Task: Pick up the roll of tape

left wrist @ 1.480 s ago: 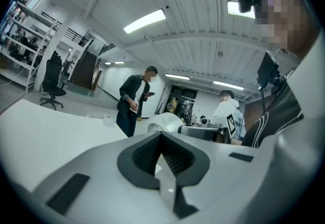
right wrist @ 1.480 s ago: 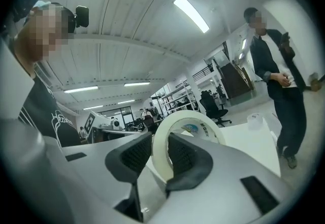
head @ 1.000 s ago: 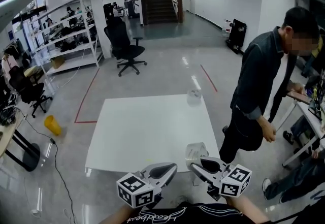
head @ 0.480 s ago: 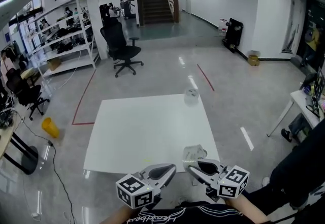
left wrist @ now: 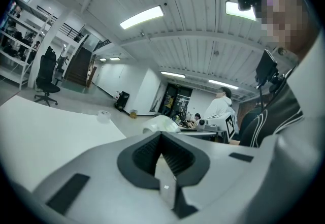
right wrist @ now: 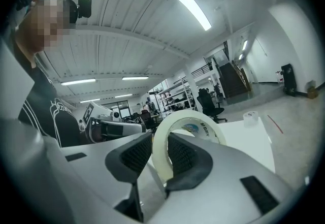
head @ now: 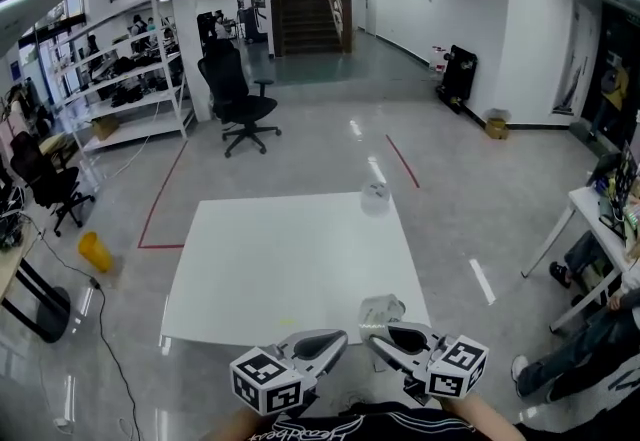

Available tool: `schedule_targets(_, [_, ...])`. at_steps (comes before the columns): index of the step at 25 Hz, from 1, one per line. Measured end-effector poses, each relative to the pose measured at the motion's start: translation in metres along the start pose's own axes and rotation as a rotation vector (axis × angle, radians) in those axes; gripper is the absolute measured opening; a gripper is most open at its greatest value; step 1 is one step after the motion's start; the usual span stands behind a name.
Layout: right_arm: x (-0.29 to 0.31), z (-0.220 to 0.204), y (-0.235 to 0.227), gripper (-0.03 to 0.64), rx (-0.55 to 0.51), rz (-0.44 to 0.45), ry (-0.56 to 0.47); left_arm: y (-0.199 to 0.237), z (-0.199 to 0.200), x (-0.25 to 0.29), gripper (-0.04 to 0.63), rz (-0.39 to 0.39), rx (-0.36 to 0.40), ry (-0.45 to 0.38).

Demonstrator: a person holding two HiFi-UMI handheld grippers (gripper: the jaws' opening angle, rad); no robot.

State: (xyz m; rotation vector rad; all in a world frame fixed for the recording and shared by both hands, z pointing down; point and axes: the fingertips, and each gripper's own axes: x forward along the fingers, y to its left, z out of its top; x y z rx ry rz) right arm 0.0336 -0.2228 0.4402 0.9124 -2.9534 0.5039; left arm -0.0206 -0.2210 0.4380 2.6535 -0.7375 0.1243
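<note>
A whitish roll of tape (right wrist: 186,135) stands upright between the jaws of my right gripper (right wrist: 161,156), which is shut on it. In the head view the held roll (head: 381,309) hangs over the near edge of the white table (head: 290,259), in front of my right gripper (head: 388,331). My left gripper (head: 326,341) sits beside it to the left, shut with nothing in it; its dark pads (left wrist: 175,159) meet with only a small gap. A second, clear roll (head: 375,196) lies at the table's far edge.
An office chair (head: 238,101) and shelving (head: 125,79) stand beyond the table. A yellow object (head: 96,251) lies on the floor at left. Desks with a seated person's legs (head: 590,349) are at the right.
The person in dark clothes who stood at the table's right side has walked out of view. Both grippers and the held roll have stayed where they were.
</note>
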Motion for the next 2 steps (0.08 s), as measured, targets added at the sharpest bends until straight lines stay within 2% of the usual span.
schedule_targets(2, [0.0007,-0.0009,0.0013,0.101,-0.008,-0.004,-0.004,0.0010,-0.0012,-0.0023,0.003,0.002,0.000,0.000])
